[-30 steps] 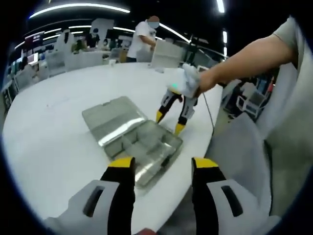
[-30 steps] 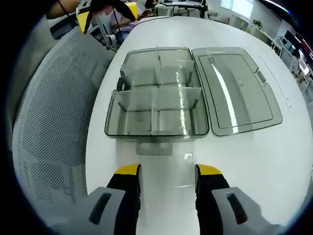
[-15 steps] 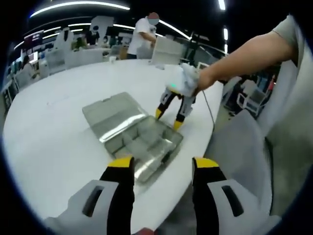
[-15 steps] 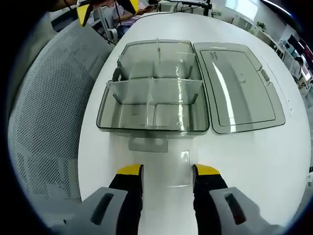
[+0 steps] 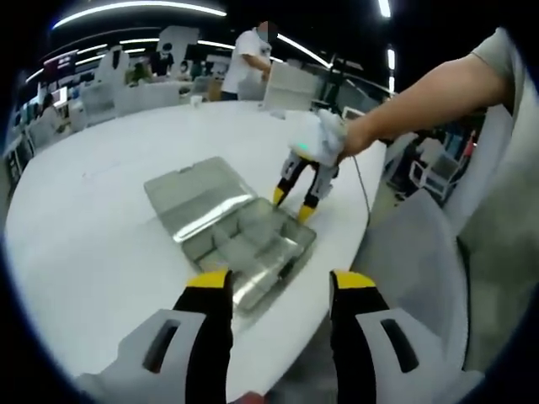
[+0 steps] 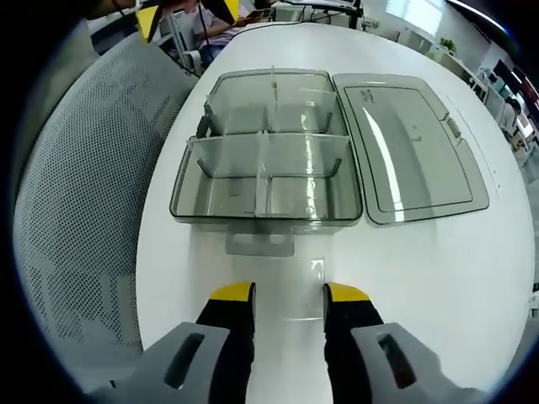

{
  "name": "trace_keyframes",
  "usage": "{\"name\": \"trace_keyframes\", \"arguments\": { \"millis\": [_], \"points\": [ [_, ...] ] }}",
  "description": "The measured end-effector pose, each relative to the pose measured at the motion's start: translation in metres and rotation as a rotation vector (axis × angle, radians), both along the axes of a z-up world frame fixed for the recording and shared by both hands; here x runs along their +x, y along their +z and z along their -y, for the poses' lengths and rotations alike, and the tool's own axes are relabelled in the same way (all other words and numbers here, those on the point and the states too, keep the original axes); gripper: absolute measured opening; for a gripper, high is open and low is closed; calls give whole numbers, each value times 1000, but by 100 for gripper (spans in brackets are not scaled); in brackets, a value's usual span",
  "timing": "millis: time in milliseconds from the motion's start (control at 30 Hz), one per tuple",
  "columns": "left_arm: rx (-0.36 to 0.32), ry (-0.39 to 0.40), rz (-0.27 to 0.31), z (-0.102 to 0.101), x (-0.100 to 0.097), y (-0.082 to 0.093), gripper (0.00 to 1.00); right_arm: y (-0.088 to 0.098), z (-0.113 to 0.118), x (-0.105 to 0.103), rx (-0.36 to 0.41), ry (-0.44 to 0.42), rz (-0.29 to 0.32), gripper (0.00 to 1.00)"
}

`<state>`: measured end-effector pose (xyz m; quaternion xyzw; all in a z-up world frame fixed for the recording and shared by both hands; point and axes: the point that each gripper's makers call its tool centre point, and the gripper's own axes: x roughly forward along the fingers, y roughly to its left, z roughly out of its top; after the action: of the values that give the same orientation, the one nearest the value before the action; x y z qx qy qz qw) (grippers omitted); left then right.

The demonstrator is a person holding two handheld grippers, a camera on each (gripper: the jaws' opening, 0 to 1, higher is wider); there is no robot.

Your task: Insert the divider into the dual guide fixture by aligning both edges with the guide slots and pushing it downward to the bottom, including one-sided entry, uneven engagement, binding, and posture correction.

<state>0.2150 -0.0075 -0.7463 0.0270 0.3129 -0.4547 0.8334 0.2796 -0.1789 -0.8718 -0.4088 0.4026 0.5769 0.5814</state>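
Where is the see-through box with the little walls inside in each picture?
Left gripper view: the clear box lies near the middle, just above the left gripper, below the right gripper.
Right gripper view: the clear box sits in the upper middle, above the right gripper.
Shared landmark: its open lid, flat on the white table.

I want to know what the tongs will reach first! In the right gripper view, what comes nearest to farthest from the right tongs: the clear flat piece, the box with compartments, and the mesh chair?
1. Clear flat piece, lying on the white table right ahead of the right tongs.
2. Box with compartments, straight beyond it.
3. Mesh chair, off the table's left edge; its lower part may be as close as the box, hard to call.
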Motion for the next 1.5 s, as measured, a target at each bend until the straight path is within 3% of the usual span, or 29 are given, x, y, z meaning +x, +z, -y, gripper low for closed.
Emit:
{"name": "trace_keyframes", "arguments": {
  "millis": [333,767,1200,1500],
  "points": [
    [-3,-5,0,4,-4,2,43,5,13,0,-18,-31,-1,26],
    [9,-12,-25,12,0,-6,42,26,16,-8,-15,-48,20,26],
    [21,-60,-33,37,11,-10,36,61,-16,-26,26,13,88,26],
    [-19,-66,-93,60,17,-13,29,83,-42,-42,61,55,140,26]
  ]
}}
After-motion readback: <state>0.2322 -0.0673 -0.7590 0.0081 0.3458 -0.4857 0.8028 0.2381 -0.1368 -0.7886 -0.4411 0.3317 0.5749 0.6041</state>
